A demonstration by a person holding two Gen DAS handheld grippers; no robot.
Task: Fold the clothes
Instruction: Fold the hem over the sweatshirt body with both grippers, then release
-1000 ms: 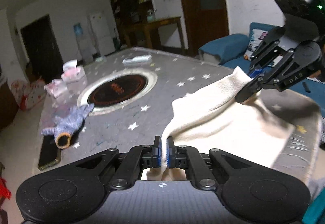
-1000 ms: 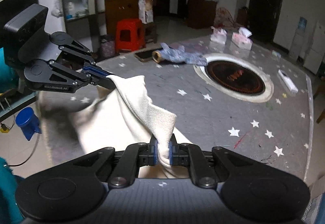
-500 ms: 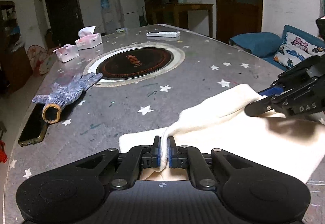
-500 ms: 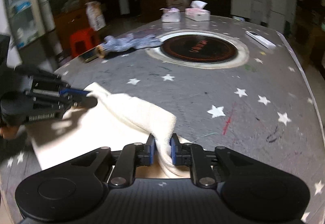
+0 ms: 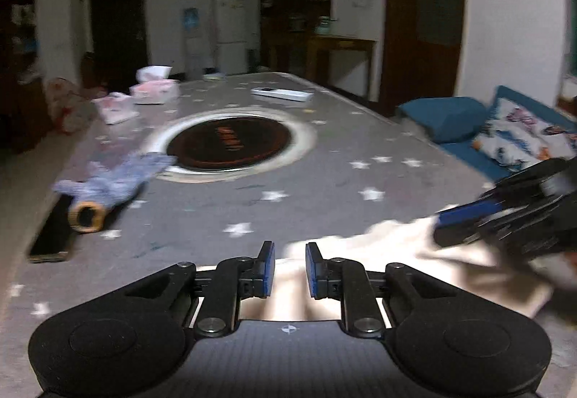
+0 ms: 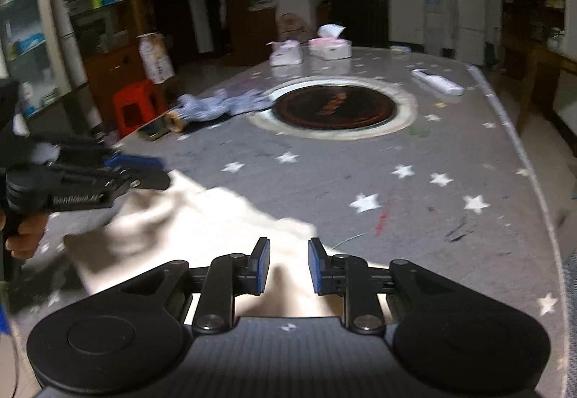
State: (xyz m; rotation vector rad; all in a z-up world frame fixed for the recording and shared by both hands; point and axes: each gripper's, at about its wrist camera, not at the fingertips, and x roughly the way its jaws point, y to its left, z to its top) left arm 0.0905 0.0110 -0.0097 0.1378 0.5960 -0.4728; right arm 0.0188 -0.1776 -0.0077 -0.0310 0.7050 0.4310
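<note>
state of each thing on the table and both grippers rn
left gripper: jaws opening, pads clear of the cloth
right gripper: jaws opening, pads clear of the cloth
cream cloth: lying on the table, folded over
blue work glove: lying flat
phone: face up, screen dark
tissue box: tissue sticking out

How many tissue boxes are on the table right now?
2, both at the far end of the table, beyond the round burner: one pink box with a tissue sticking up, another just to its left. Others may sit outside the views.
</note>
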